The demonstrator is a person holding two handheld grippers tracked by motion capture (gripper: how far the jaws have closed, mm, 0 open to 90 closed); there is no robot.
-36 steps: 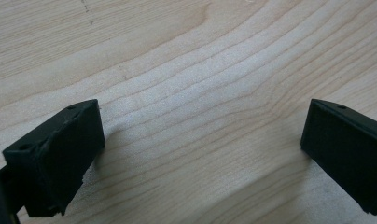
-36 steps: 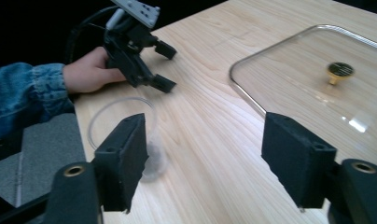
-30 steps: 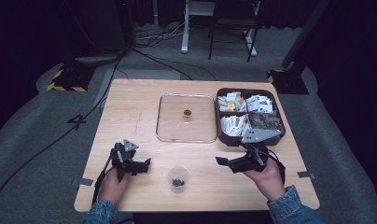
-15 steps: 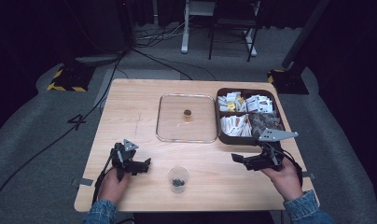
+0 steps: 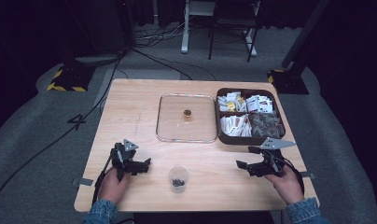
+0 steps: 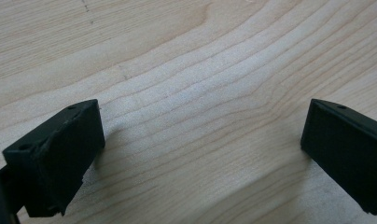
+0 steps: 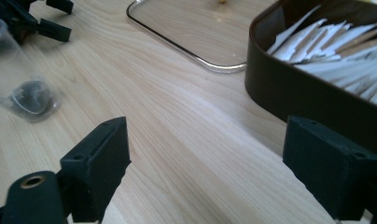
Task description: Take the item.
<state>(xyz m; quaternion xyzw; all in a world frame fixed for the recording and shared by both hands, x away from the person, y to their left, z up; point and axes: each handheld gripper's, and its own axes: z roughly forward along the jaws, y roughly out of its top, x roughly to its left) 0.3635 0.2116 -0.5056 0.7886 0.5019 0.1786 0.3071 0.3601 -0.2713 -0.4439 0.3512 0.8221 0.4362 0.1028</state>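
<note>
Both claws rest released on the table [image 5: 130, 98]: left claw [image 5: 144, 164] and right claw [image 5: 245, 158] flank a clear cup [image 5: 178, 178].

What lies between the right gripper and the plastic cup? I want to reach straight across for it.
Nothing visible does. From the right gripper to the cup there is bare table. The brown box and the glass lid sit farther back, off that line.

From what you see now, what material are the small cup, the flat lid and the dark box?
Small cup: clear thin plastic, seemingly; dark bits show through its wall. Flat lid: transparent, glass or acrylic, with a shiny rim; wood grain shows through. Dark box: smooth dark brown, probably plastic.
</note>
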